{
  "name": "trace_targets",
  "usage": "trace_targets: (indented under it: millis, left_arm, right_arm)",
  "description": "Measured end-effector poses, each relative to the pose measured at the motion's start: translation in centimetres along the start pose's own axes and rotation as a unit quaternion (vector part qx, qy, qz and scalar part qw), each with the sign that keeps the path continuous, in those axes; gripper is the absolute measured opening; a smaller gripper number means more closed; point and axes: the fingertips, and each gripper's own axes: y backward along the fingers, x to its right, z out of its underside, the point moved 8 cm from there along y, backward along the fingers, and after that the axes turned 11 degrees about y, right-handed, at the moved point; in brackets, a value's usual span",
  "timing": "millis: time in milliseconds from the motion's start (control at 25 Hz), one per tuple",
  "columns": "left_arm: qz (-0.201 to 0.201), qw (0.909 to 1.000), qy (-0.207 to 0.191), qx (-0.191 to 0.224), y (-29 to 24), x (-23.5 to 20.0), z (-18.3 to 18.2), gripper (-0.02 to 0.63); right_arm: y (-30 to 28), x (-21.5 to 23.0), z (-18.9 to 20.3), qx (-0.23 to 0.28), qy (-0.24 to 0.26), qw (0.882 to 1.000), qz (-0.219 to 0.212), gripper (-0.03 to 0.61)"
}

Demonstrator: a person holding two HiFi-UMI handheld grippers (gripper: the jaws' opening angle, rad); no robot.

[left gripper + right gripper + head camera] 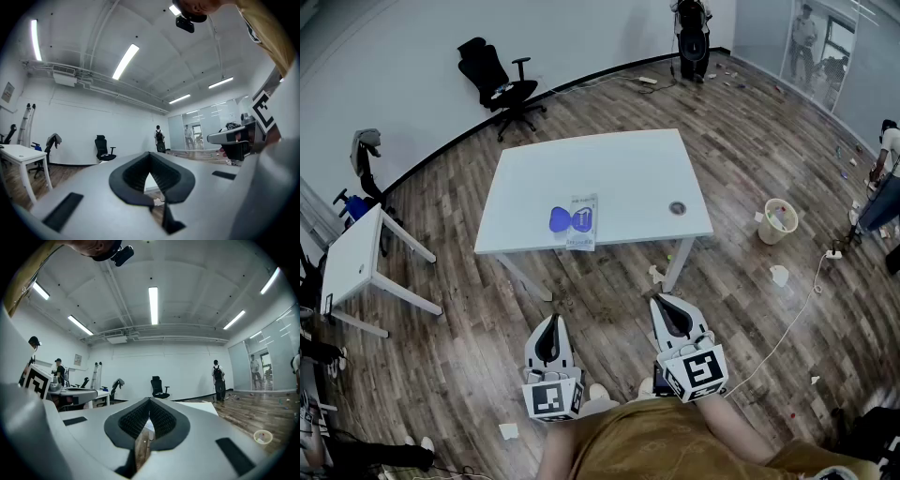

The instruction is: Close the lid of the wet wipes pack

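The wet wipes pack (pixel 584 223) lies flat near the front edge of the white table (pixel 628 169). Its round blue lid (pixel 562 220) is flipped open to the left of the pack. Both grippers hang well short of the table, above the wooden floor and close to the person's body. My left gripper (pixel 549 322) (pixel 150 164) has its jaws together and holds nothing. My right gripper (pixel 667 303) (pixel 150 405) is likewise shut and holds nothing. Both point toward the table.
A small round object (pixel 677 208) sits on the table's right side. On the floor stand a pale bucket (pixel 780 220) to the right, a small white table (pixel 356 258) to the left and a black office chair (pixel 502 82) behind. A cable (pixel 797 309) trails at right; people stand far back.
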Motion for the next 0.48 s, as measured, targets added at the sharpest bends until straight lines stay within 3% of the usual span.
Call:
trace_targets:
  millis: [480]
  left_arm:
    - [-0.009, 0.9999, 0.0, -0.009, 1.4, 1.5, 0.4, -0.005]
  right_arm:
    - [1.9, 0.4, 0.7, -0.004, -0.012, 1.0, -0.005, 0.006]
